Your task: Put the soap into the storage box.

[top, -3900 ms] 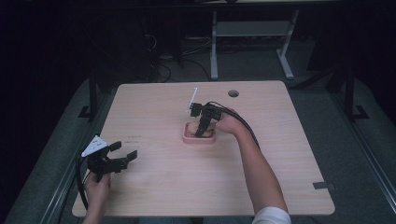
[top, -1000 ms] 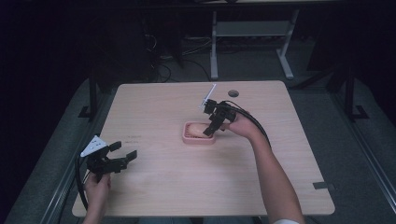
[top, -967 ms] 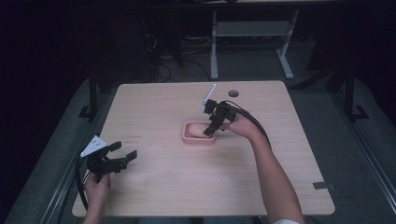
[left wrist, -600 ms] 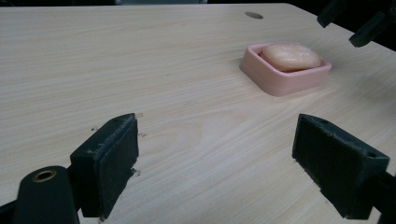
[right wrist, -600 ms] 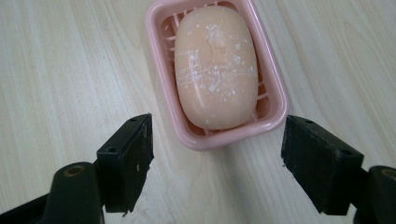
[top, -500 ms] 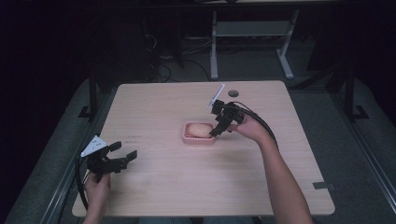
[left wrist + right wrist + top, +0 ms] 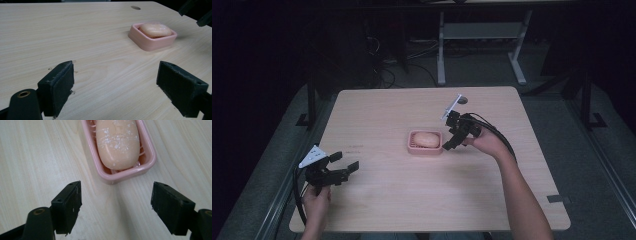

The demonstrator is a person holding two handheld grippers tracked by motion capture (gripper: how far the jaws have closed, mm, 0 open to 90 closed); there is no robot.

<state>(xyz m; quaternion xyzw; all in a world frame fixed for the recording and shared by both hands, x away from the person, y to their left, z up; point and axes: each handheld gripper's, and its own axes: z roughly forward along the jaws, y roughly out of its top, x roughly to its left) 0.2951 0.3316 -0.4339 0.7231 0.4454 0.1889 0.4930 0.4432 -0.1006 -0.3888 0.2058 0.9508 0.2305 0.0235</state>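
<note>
Left tongs (image 7: 347,167) sit near the table's (image 7: 377,115) front left corner, held low by the person's left hand (image 7: 316,200). Their two black jaws are spread wide with nothing between them, and in the left gripper view (image 7: 115,87) bare wood shows in the gap. From there the pink dish (image 7: 152,37) lies well apart, ahead and to the right, with the soap (image 7: 155,29) resting inside it.

At the middle of the table stands that dish (image 7: 425,142), a small rounded tray, upright, holding the pale peach soap (image 7: 426,139).

Right tongs (image 7: 450,144) hover just beside the dish's right edge, held by the right hand (image 7: 486,144), with the forearm coming up from the table's front edge. Their jaws are also spread apart and grip nothing. In the right gripper view (image 7: 115,207), the dish (image 7: 150,161) lies just ahead of the open jaws, its near short end centred between them, not touching either pad. The soap (image 7: 117,143) fills most of the dish lengthwise and is flecked with white specks.
</note>
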